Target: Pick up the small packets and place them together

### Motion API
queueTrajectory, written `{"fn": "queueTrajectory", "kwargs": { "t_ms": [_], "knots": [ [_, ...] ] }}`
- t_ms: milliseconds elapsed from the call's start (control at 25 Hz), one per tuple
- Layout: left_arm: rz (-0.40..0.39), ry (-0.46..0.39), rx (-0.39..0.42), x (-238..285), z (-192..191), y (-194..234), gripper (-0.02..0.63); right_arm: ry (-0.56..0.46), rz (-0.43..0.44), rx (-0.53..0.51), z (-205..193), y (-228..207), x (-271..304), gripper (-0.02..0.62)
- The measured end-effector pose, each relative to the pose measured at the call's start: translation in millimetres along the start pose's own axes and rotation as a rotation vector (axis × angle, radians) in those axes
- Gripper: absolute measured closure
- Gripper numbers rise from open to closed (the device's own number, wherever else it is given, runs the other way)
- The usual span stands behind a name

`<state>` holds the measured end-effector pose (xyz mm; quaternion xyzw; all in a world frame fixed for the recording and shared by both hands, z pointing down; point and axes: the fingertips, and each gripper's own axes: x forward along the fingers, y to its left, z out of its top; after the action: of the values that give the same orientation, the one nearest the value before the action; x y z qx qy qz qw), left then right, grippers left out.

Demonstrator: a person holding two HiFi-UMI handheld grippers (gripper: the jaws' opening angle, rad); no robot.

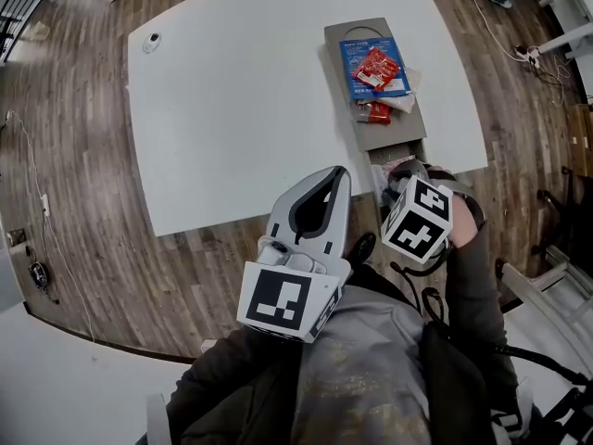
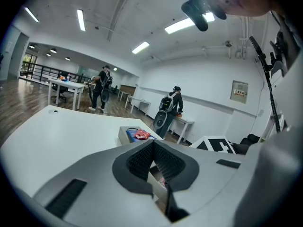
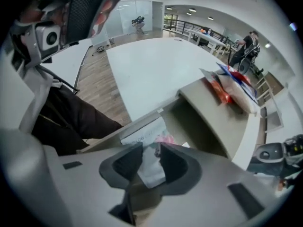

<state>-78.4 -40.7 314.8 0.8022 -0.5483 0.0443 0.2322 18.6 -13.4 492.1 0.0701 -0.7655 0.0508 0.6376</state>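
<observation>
A grey box lies on the white table's right side. On its lid lie a blue packet, a red packet and another red packet. The box's drawer is pulled out over the table's near edge. My right gripper, under its marker cube, points down into the drawer. Its pads stand apart, with a white packet in the gap between them; I see no pad pressing on it. More packets lie beside it. My left gripper hovers left of the drawer, shut and empty.
The table carries a small round object at its far left corner. Wooden floor surrounds it, and cables lie at the right. The left gripper view shows people standing at distant desks.
</observation>
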Motion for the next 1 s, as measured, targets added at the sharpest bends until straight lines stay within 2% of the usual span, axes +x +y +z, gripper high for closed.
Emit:
{"fn": "queueTrajectory", "kwargs": {
  "t_ms": [160,240,280,480,520,560,600,760,1000],
  "knots": [
    [-0.028,0.007,0.003,-2.0,-3.0,-11.8,0.603,-0.055,-0.072,-0.003,-2.2,4.1,-4.9,0.467],
    [-0.037,0.010,0.003,-2.8,-4.8,-15.4,0.603,-0.072,-0.070,-0.005,-0.9,5.8,-3.6,0.329],
    [-0.039,0.011,0.004,-3.0,-5.2,-15.8,0.603,-0.073,-0.063,-0.011,0.5,6.5,-1.5,0.298],
    [-0.029,0.000,0.001,-2.5,-2.1,-7.5,0.603,-0.054,-0.027,-0.018,0.6,4.0,5.7,0.278],
    [-0.024,-0.003,-0.002,-2.5,-1.5,-4.5,0.603,-0.055,-0.033,-0.018,0.7,2.2,4.8,0.294],
    [-0.019,-0.004,-0.005,-2.5,-1.5,-2.1,0.603,-0.057,-0.048,-0.016,0.8,-0.3,3.7,0.340],
    [-0.016,-0.004,-0.008,-2.5,-1.8,-0.5,0.603,-0.059,-0.067,-0.012,0.9,-3.1,3.0,0.457],
    [-0.014,-0.001,-0.008,-3.1,-4.0,0.7,0.603,-0.062,-0.109,0.000,2.8,-10.2,0.6,0.502],
    [-0.024,-0.029,0.030,-11.0,4.7,-17.5,0.603,-0.143,-0.184,0.027,8.6,-11.4,-28.8,0.511]
  ]
}}
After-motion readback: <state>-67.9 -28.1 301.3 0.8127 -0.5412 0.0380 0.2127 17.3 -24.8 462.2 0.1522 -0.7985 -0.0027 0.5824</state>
